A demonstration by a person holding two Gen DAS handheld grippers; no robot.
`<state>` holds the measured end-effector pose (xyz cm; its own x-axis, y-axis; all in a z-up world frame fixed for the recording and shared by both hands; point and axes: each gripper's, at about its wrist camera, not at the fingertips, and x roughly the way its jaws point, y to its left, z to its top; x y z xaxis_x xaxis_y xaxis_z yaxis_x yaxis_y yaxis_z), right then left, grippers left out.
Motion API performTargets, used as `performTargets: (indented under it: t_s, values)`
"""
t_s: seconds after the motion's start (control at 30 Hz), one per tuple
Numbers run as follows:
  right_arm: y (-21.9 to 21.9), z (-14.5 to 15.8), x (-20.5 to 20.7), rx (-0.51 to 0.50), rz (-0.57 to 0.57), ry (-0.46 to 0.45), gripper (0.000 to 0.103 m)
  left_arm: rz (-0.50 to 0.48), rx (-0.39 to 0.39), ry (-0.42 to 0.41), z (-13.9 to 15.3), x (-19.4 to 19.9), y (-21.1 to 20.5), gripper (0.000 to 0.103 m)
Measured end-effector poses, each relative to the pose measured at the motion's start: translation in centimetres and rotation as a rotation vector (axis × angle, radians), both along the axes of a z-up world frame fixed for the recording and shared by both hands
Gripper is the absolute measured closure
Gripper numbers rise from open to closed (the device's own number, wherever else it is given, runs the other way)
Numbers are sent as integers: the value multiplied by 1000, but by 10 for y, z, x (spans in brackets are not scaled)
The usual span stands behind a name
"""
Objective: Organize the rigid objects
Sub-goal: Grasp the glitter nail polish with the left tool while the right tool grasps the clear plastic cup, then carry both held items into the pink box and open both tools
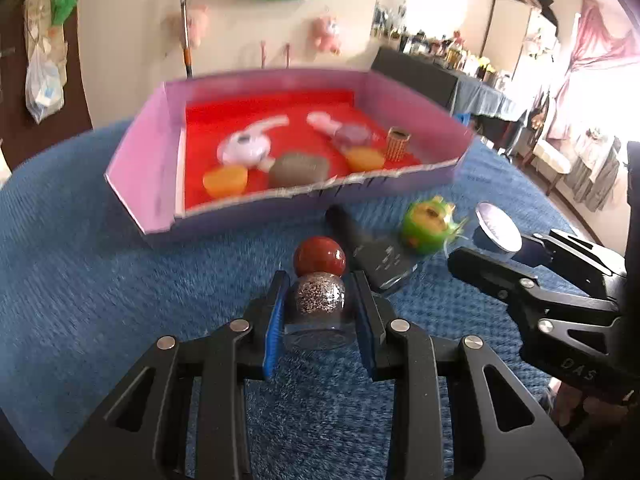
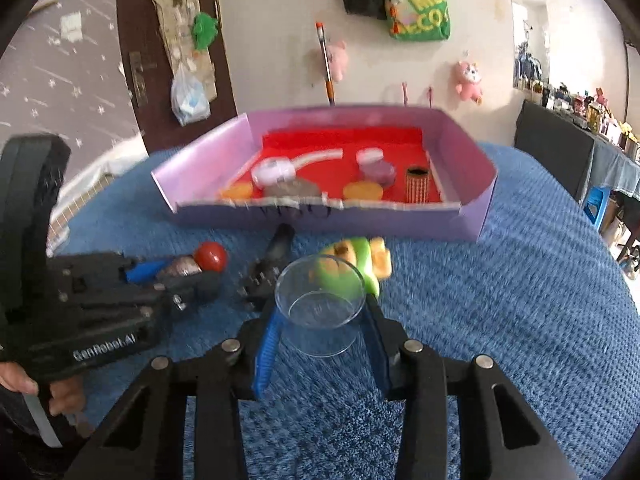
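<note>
My left tool [image 1: 320, 300] clamps a glitter-filled clear jar with round red cap [image 1: 319, 294]. My right tool [image 2: 320, 320] grips a clear plastic cup [image 2: 320, 304] above the blue textured cloth [image 2: 500, 300].

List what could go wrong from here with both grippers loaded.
1. The glitter jar in the left gripper is smooth glass and might slip.
2. The clear cup in the right gripper may squeeze out.
3. The box has a torn front wall that loads could catch.
</note>
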<state>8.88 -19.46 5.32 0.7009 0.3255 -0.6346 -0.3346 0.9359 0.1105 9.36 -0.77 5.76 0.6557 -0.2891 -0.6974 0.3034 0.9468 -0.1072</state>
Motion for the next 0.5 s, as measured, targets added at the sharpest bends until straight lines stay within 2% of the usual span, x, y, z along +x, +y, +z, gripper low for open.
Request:
performTargets:
  t_s: [0.17,0.5]
  values:
    - [2,16,-8,2,9,-58,61,-27,-9,-38,13,-7,-5,74]
    - [3,17,-7,2,15,-58,61,-35,-23,-46,21,-7,-6,74]
